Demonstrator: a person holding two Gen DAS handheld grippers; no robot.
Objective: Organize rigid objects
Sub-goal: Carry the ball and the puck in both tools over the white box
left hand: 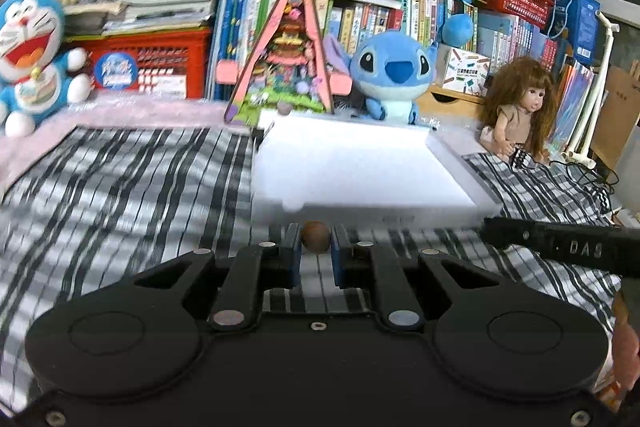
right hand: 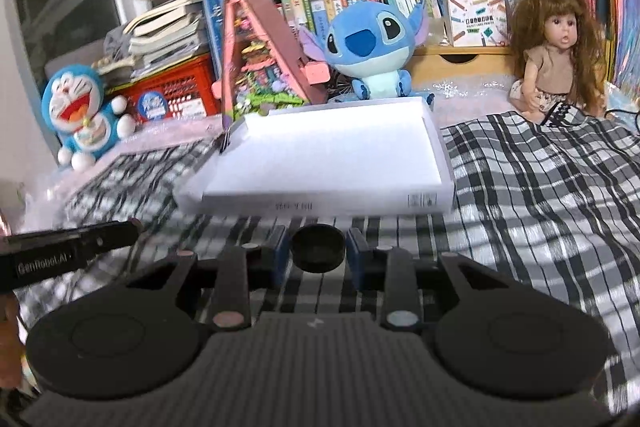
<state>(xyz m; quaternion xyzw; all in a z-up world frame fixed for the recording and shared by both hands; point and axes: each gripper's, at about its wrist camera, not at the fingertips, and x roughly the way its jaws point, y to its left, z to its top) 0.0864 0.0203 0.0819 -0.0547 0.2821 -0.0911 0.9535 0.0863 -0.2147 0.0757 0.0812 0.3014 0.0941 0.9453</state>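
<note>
My left gripper (left hand: 316, 247) is shut on a small brown ball (left hand: 315, 235), held above the checked cloth just in front of the white shallow box (left hand: 452, 163). My right gripper (right hand: 318, 251) is shut on a black round cap (right hand: 318, 247), also held just before the white box (right hand: 436, 147). The box looks bare inside in both views. The right gripper's finger shows at the right of the left wrist view (left hand: 560, 247); the left gripper's finger shows at the left of the right wrist view (right hand: 72, 247).
A black-and-white checked cloth (left hand: 120, 179) covers the surface. Behind the box stand a Stitch plush (left hand: 392, 75), a pink triangular toy house (left hand: 288, 55), a Doraemon plush (left hand: 28, 59), a doll (left hand: 516, 111), red crates and shelves of books.
</note>
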